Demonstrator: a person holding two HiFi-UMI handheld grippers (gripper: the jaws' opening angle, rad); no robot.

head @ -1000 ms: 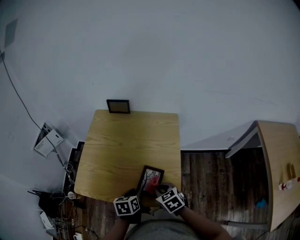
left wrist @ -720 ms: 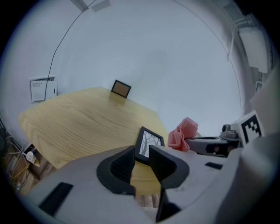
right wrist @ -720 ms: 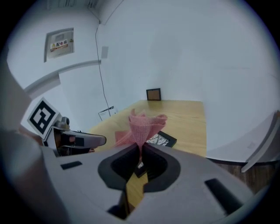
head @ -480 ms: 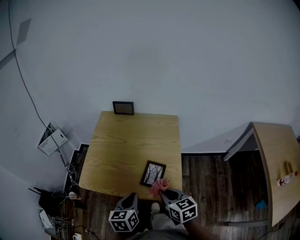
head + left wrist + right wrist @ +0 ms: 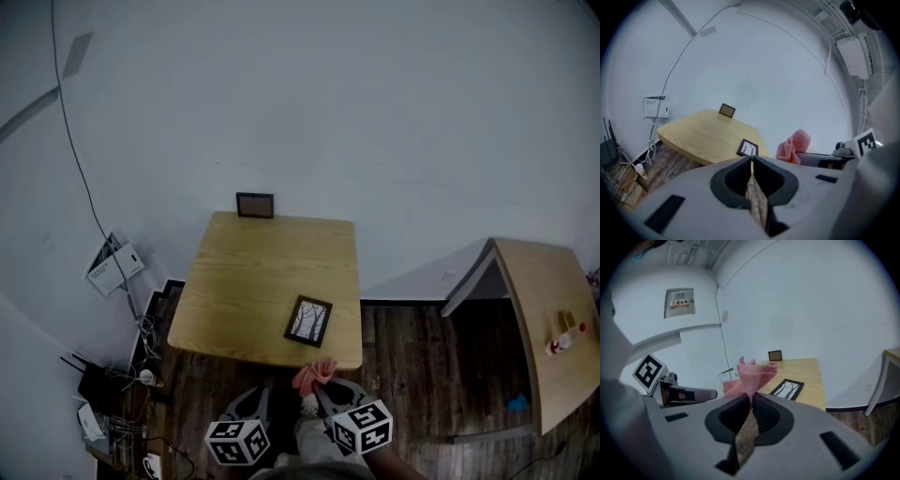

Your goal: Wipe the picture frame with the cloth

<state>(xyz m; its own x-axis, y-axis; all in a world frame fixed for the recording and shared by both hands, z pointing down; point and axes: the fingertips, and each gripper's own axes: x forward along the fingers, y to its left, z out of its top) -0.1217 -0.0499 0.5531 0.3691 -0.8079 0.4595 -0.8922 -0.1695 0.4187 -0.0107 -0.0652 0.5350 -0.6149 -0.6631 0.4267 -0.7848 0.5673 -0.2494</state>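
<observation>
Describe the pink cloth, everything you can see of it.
The pink cloth is a small rag with an open, knit-looking weave, bunched into upright folds. One end is pinched between the shut jaws of the right gripper, and the rest fans out above them. It is held in the air by the near edge of the wooden table, apart from the picture frame.

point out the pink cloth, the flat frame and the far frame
pink cloth [image 5: 751, 376]: right gripper view, bunched middle
flat frame [image 5: 308, 321]: head view, its picture
far frame [image 5: 254, 204]: head view, its centre
</observation>
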